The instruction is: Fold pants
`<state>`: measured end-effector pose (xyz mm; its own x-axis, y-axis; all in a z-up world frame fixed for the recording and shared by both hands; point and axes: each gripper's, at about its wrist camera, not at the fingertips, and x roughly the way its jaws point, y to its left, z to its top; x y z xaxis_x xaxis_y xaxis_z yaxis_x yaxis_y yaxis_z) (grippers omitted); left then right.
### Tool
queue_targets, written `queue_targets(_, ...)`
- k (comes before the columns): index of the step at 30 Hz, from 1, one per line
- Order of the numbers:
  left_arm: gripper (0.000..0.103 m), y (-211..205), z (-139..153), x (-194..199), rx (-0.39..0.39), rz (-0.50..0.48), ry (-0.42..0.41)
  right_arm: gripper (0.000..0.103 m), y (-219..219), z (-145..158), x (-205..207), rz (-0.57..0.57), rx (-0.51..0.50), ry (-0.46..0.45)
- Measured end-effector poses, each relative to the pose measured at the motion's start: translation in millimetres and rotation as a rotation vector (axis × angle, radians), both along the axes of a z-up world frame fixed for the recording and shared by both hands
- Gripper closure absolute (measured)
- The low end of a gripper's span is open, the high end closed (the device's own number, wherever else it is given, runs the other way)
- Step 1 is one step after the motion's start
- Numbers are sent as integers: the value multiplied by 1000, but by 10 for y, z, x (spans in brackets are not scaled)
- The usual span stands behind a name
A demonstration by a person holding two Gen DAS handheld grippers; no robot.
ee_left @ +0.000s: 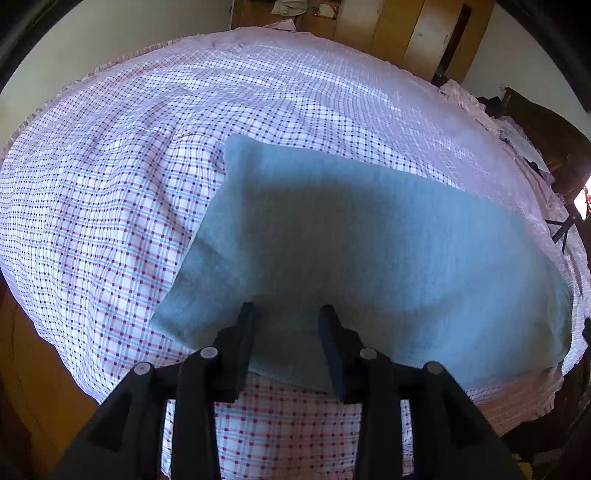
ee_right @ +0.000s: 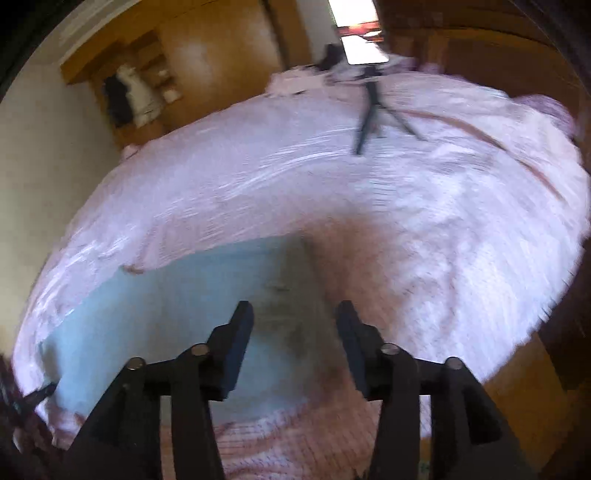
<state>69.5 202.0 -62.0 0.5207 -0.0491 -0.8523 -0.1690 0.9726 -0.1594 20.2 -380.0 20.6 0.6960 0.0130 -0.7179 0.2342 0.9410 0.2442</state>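
Observation:
Light blue pants (ee_left: 369, 240) lie folded flat in a long band on the checked bedsheet (ee_left: 92, 221). My left gripper (ee_left: 287, 314) is open, its fingers above the pants' near edge, holding nothing. In the blurred right wrist view the pants (ee_right: 177, 302) show as a blue patch on the sheet (ee_right: 443, 221). My right gripper (ee_right: 293, 312) is open and empty, hovering over the pants' right end.
A small black tripod (ee_right: 369, 110) with a bright phone stands on the far part of the bed; it also shows in the left wrist view (ee_left: 565, 225). Wooden wardrobes (ee_left: 406, 29) and shelves (ee_right: 136, 85) stand beyond the bed. The bed's near edge lies below both grippers.

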Motion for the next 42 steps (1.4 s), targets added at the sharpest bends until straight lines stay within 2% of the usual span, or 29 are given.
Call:
queue_targets(3,65,-62,8,15,16,3,4,57,20,-141,226,86,2,31)
queue_targets(8,64,-140,42,47,39,16,21,56,-101,-524,466,93,-14,134)
queue_targets(10,63,-153,31,69,49,23,30,56,-166,-664,493,126,7,165)
queue_targets(12,63,-155,28,92,51,33,36,56,-241,-752,470,178,40,155)
queue_targets(15,61,-177,23,124,64,44,39,56,-330,-796,426,198,89,147)
queue_targets(19,59,-228,-3,190,94,50,48,54,-299,-773,391,219,109,187)
queue_targets(25,57,-214,-42,211,87,59,38,54,-226,-817,390,260,72,209)
queue_targets(29,56,-202,-43,193,98,56,36,47,-179,-861,426,249,67,183)
queue_targets(33,56,-192,-46,182,90,62,29,46,-112,-861,425,248,48,168)
queue_targets(36,56,-187,-43,161,88,62,20,55,-158,-854,404,235,72,167)
queue_targets(38,56,-186,-36,133,85,63,14,75,-213,-823,360,217,89,173)
queue_targets(42,56,-190,-17,82,81,61,13,83,-303,-686,256,174,192,147)
